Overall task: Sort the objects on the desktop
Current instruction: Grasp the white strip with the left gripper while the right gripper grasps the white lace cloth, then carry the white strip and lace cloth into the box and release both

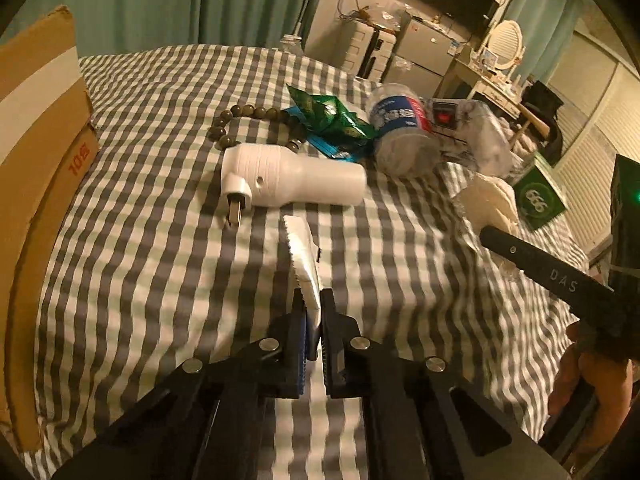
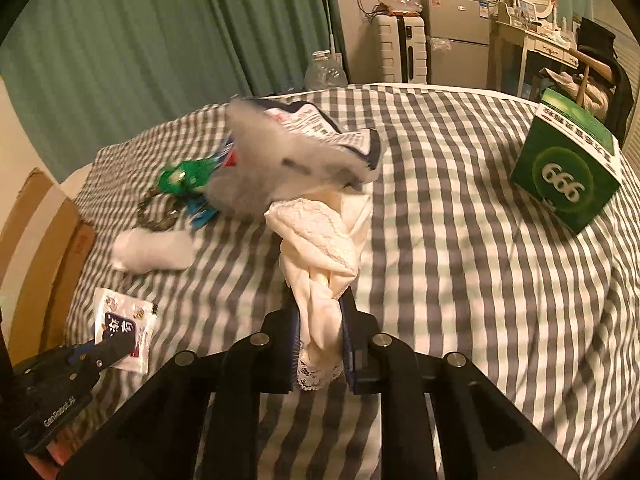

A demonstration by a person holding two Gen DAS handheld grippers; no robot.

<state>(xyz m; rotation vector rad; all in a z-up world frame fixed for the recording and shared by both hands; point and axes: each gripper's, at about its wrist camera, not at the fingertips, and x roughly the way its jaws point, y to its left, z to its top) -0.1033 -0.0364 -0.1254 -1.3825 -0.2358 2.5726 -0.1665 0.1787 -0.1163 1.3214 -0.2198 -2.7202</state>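
A white sachet (image 1: 304, 264) sits clamped edge-on in the left gripper (image 1: 311, 300) above the checked bedcover (image 1: 160, 280). The right gripper (image 2: 320, 312) grasps a bunched cream lace cloth (image 2: 320, 248). Beyond lie a white plug adapter (image 1: 292, 178), a bead bracelet (image 1: 240, 120) and a green box (image 2: 568, 176).

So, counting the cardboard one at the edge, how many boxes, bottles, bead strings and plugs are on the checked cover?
Boxes: 2 (cardboard box, green box)
Bottles: 1 (crushed bottle)
Bead strings: 1 (bead string)
Plugs: 1 (white plug)
Total: 5
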